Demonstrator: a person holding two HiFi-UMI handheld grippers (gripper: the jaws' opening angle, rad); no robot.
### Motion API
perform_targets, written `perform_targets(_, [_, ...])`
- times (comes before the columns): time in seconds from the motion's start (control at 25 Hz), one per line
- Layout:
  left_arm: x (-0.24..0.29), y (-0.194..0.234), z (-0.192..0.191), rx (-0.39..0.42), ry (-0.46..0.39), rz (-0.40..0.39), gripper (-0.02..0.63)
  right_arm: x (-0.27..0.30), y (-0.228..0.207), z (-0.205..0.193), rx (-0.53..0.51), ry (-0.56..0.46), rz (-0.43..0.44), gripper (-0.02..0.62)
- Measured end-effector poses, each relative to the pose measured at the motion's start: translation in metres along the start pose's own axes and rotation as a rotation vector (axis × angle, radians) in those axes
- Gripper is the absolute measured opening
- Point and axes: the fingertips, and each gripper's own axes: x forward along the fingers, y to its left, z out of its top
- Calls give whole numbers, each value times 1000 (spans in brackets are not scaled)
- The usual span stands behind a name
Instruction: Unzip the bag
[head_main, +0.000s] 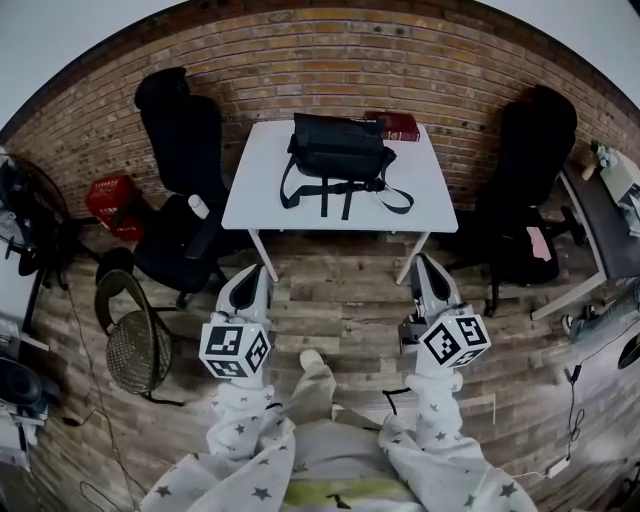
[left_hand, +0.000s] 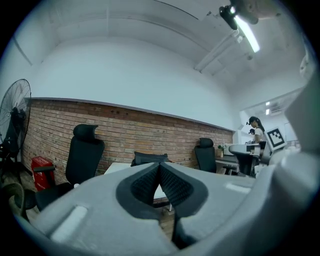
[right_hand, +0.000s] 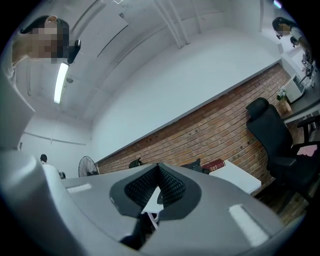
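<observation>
While the left gripper (head_main: 249, 280) and right gripper (head_main: 428, 270) hang low over the floor, well short of the table (head_main: 250, 195), the bag (head_main: 338, 150) sits untouched at the table's far middle, w/ its straps (head_main: 335, 200) spilling toward the near edge. Left gripper's jaws are pressed together w/ nothing btwn them. Its own view shows them meeting at the tip, w/ the bag (left_hand: 150, 158) beyond. Right gripper is the same: jaws closed and empty, aimed toward the table's right part, where a book (head_main: 395, 125) lies just behind the bag's far right corner.

Why so: prob. a carry posture. Jaws are closed b/c there's nothing to hold yet. Both are held roughly level and aimed at the table, one each side of the bag's line, so one could pin the bag while the other takes the zip pull. Zip is too small to make out from here, so I can't tell which end the pull is at. Bag looks soft and slouchy, so it'll likely drag along if the zip is tugged w/o a hold on the fabric.

Task not begun, i.e. approach stage. Next calls for closing the gap to the table, opening the jaws and finding the pull. Left chair (head_main: 185, 150) and right chair (head_main: 530, 170) flank the table, but its near side is open for access.
</observation>
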Motion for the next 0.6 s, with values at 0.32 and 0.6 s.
perform_targets(0.32, [82, 39, -4, -16, 21, 4, -2, 88, -31, -20, 11, 49, 20, 8])
perform_targets(0.6, [142, 76, -2, -31, 33, 1, -2, 157, -47, -31, 19, 82, 26, 8])
